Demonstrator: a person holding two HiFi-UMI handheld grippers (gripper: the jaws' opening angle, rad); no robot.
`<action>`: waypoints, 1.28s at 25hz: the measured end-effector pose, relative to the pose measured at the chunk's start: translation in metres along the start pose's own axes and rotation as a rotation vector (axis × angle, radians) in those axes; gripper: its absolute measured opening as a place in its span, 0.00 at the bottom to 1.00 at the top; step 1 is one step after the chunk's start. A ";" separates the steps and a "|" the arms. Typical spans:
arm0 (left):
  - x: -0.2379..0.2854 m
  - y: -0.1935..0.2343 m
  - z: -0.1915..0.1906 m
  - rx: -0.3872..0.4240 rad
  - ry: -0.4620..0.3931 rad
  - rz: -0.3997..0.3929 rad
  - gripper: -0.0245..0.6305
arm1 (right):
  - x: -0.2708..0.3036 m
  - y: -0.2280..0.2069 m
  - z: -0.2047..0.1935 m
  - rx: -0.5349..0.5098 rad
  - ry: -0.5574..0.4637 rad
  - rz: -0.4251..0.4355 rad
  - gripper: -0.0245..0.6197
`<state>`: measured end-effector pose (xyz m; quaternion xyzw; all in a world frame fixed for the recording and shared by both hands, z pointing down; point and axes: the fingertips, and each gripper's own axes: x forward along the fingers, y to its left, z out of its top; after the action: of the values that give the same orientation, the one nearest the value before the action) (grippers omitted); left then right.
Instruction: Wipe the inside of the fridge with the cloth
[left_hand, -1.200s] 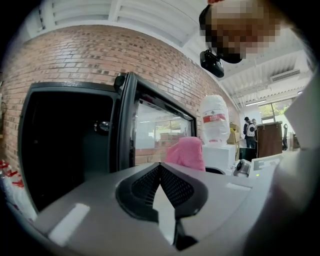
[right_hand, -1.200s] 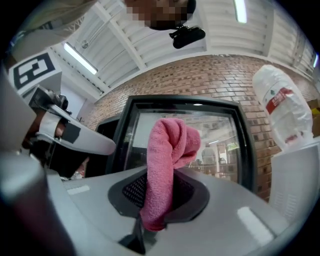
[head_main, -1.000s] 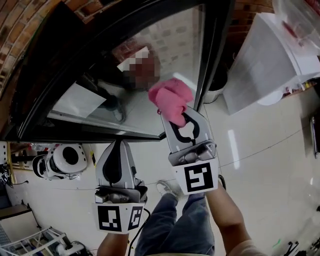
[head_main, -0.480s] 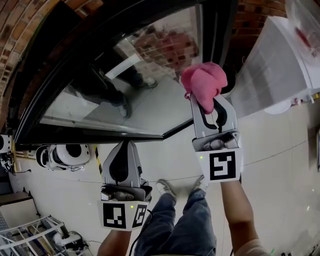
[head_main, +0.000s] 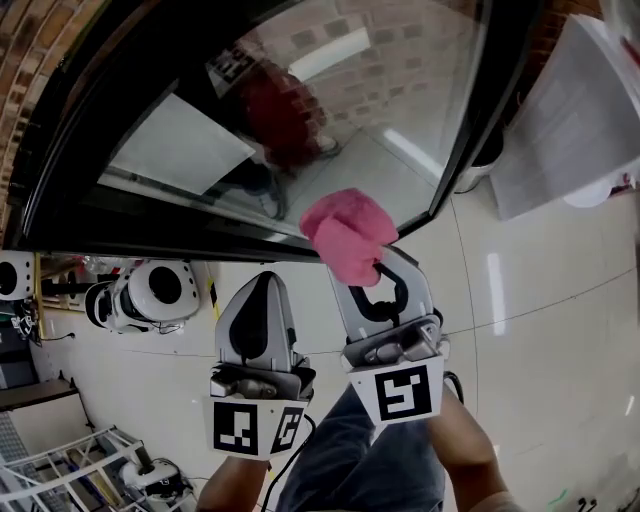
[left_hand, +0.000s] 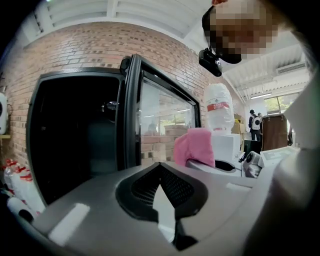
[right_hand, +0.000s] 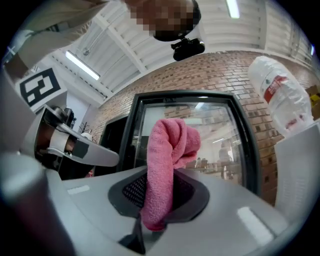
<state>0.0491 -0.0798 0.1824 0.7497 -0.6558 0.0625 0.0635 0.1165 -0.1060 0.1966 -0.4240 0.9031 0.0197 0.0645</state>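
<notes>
The right gripper (right_hand: 159, 197) is clenched on the pink cloth (right_hand: 167, 160), whose bunched top flops just past its tips, ahead of the fridge door (right_hand: 215, 145). Soft, light and limp, the cloth probably wipes best pinched low. The left gripper (left_hand: 161, 170) is closed and empty.

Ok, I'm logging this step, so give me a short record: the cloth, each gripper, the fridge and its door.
right gripper: shut on the cloth, in front of the fridge door
cloth: pink, bunched
left gripper: jaws together, empty
fridge door: glass, swung open
fridge: dark inside, cloth not yet in it
</notes>
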 end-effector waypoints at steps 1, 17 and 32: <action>-0.004 0.007 -0.003 0.003 0.002 -0.002 0.06 | 0.002 0.013 -0.005 0.002 0.003 0.003 0.13; -0.019 0.028 -0.042 0.005 0.067 -0.072 0.06 | 0.019 0.065 -0.054 0.012 0.058 0.007 0.13; 0.037 -0.073 -0.038 -0.015 0.092 -0.039 0.06 | 0.003 -0.130 -0.062 -0.094 0.088 -0.075 0.13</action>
<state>0.1259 -0.0996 0.2252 0.7583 -0.6377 0.0906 0.1005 0.2087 -0.1973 0.2598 -0.4604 0.8867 0.0410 0.0055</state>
